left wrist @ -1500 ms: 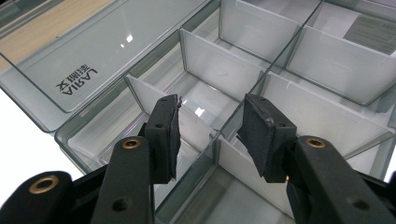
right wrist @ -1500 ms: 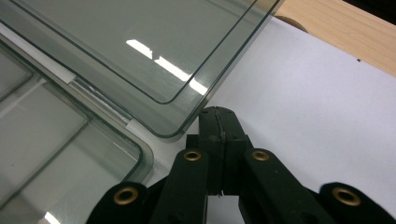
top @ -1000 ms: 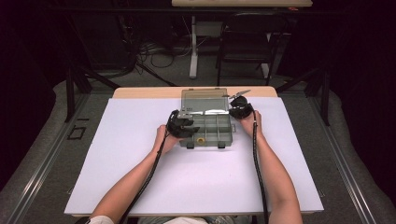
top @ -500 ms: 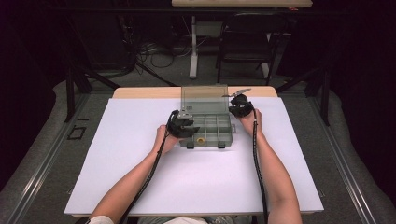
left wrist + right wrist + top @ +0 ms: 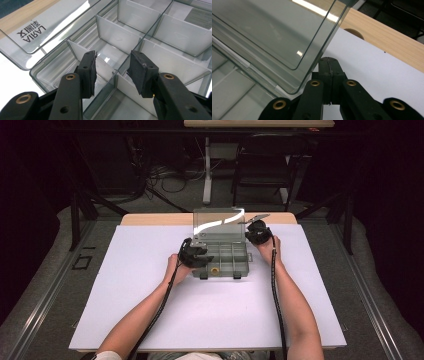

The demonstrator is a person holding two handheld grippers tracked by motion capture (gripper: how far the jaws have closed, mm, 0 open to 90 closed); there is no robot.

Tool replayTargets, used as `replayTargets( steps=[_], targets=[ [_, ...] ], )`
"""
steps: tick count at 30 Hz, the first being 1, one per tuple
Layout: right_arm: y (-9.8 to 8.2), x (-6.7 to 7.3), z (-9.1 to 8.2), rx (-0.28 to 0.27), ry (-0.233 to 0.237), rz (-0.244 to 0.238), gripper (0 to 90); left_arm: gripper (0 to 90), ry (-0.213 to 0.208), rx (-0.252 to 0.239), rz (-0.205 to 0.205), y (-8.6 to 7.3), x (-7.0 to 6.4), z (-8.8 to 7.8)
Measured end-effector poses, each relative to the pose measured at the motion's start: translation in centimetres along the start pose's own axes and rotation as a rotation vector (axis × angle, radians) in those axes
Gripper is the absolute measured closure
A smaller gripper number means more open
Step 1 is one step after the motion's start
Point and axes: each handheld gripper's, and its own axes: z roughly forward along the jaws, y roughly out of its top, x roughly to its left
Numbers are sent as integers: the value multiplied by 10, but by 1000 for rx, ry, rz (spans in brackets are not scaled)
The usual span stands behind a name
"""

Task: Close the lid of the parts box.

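- Left gripper (image 5: pixel 112 72): jaws apart, straddling a thin divider wall (image 5: pixel 113 75) of the clear organiser box (image 5: pixel 222 257), not pressing it.
- Right gripper (image 5: pixel 329 72): jaws together, beside the raised lid (image 5: pixel 274 32).
- Beyond: light, stiff, slippery plastic; grip the outer rim, since dividers likely flex.

Both forearms reach in from the near edge toward the middle of the scene. The left gripper (image 5: pixel 195 254) holds its jaws partly apart, pads not meeting. The right gripper (image 5: pixel 258 232), farther off, has its jaws pressed together.
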Motion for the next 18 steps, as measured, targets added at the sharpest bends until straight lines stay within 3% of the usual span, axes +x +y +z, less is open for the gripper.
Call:
replayTargets(
  steps=[18],
  targets=[
    [3,0,-6,-41,-10,-23,900,573,1,-1,-1,0,0,0]
  ],
)
